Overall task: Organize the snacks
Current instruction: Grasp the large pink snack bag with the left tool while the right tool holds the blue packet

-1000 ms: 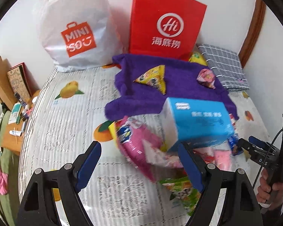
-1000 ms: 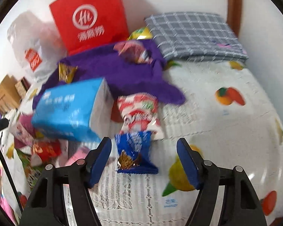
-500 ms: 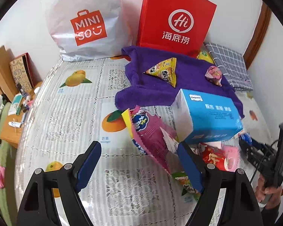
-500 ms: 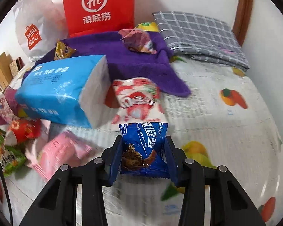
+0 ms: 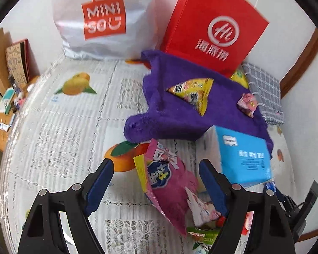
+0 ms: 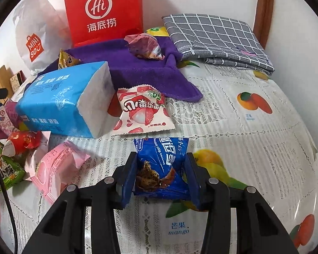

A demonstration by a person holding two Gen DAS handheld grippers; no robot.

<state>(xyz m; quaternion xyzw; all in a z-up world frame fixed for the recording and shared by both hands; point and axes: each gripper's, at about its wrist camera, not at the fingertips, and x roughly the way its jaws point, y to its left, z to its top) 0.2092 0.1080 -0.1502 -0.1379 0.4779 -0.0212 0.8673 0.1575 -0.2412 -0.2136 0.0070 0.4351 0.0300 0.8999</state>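
Blue foil is now pinched between your right gripper fingers: the blue cookie packet sits squeezed at its sides, where a second ago those jaws stood wide apart behind it. That means the pick is made, and the packet looks ready to lift off the fruit-print tablecloth (it may still be touching the cloth; the view does not settle that).

Just beyond the packet lies the strawberry candy bag, nearly touching its far edge, so lift straight up rather than push forward. To the left of that stands the blue tissue pack, and nearer you on the left the pink packet. Farther back, the purple towel carries a crumpled pink wrapper, with the red paper bag against the wall.

Your left gripper is spread wide and holds nothing; it has drifted a little nearer the heap, with the pink snack bag lying between its fingers but not gripped. On the towel in that view rests a yellow triangular snack.

My guess is the towel or one of the bags is the sorting spot, and most of the pile is yet unsorted
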